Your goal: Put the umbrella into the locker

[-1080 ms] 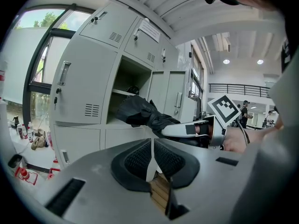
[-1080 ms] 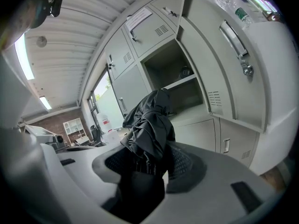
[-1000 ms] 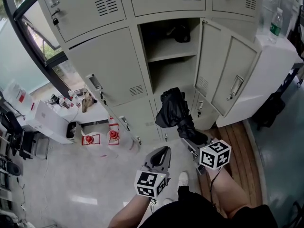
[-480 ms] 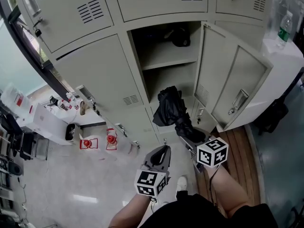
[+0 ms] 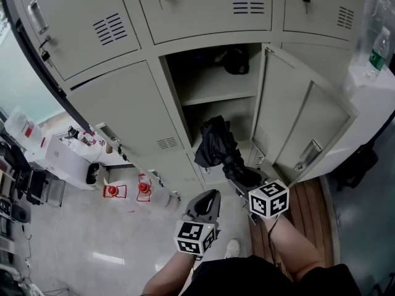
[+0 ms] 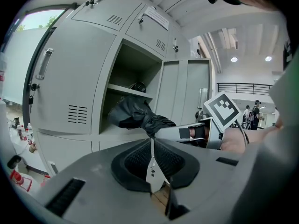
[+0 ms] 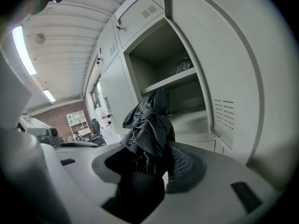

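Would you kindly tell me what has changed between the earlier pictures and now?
The right gripper has carried the umbrella nearer the open locker, its tip now about at the mouth of the lower compartment. Unchanged: its grip on the umbrella, the left gripper shut and empty, the locker door open.

A plastic bottle with a green label stands upright on the white desk at the right. Two small red objects sit near each other on the pale floor.

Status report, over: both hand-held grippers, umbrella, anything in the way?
Right hand-held gripper shut on umbrella; left hand-held gripper shut, empty. Umbrella at open locker mouth, not yet stowed. Door open, path free.
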`<action>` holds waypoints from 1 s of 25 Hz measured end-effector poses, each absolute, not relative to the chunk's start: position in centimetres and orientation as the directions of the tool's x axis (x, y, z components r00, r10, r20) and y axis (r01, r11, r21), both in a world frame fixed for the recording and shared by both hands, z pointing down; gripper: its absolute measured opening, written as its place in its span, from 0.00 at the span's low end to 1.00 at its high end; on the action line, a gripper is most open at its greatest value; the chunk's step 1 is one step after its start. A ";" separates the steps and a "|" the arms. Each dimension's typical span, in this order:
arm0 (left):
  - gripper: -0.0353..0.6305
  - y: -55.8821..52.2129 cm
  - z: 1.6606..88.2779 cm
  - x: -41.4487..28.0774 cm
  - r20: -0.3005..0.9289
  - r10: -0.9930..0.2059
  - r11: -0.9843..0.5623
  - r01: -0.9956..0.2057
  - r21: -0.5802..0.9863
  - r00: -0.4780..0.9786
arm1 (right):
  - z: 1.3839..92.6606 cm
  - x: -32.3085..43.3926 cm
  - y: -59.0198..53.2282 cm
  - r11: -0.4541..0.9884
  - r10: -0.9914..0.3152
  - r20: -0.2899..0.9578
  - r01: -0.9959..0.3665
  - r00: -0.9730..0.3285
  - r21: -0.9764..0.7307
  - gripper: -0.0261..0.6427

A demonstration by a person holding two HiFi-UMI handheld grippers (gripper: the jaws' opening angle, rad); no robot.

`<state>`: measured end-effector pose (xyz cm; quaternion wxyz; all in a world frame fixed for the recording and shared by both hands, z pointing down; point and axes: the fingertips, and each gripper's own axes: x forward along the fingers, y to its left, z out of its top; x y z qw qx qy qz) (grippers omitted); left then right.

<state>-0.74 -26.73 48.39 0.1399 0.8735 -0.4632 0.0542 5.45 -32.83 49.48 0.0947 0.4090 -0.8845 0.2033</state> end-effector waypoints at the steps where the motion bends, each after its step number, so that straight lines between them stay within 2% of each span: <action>1: 0.09 -27.0 48.3 -0.6 0.222 -0.797 -0.528 -0.827 0.191 0.561 | 49.4 5.5 -33.2 0.586 -0.684 0.335 -0.761 -0.648 -0.276 0.42; 12: 0.10 -28.4 47.7 -0.5 0.225 -0.814 -0.509 -0.844 0.168 0.535 | 49.4 4.6 -36.1 0.605 -0.668 0.353 -0.755 -0.655 -0.255 0.42; 25: 0.10 -31.4 47.4 -0.8 0.217 -0.783 -0.559 -0.813 0.163 0.583 | 50.0 3.6 -40.0 0.579 -0.687 0.391 -0.787 -0.612 -0.214 0.42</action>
